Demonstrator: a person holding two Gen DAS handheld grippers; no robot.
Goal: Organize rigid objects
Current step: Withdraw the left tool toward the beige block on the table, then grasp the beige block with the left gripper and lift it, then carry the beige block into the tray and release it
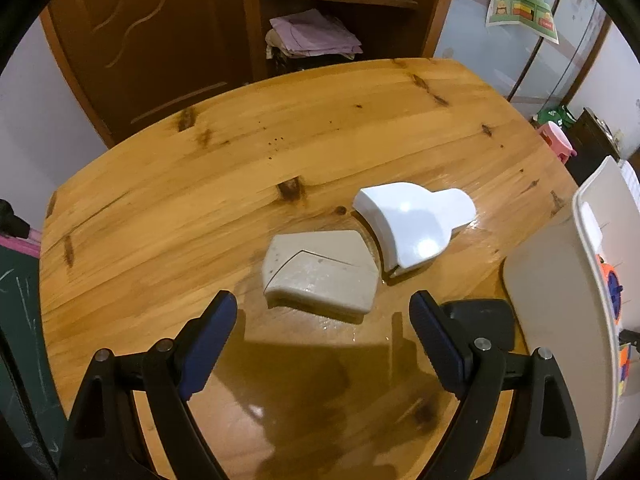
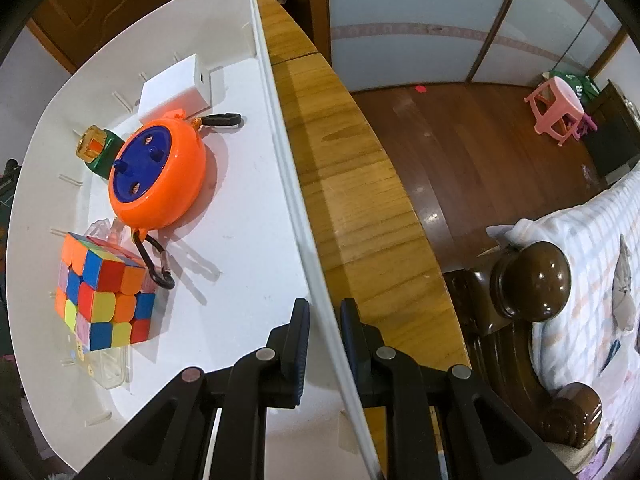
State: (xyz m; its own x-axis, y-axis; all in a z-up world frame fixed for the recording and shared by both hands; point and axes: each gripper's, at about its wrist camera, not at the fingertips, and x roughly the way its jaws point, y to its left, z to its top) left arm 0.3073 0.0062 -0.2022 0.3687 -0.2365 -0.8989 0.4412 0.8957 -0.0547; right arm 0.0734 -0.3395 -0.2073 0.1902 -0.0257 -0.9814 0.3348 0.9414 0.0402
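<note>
The white bin [image 2: 280, 152] is steadied by its rim, pinched in the right gripper [image 2: 325, 320]. The left gripper [image 1: 324, 316] is held wide above the beige block [image 1: 320, 272], apparently next for sorting.

The right gripper [image 2: 325, 312] clamps the white bin's rim [image 2: 280, 152]; to its left inside lie a Rubik's cube [image 2: 102, 292] and an orange reel [image 2: 160, 172].

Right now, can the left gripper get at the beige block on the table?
Probably yes. The left gripper hangs open just short of the beige block, with only bare table between them. The white piece lies beside the block's far right corner, apparently clear of the jaws.
</note>
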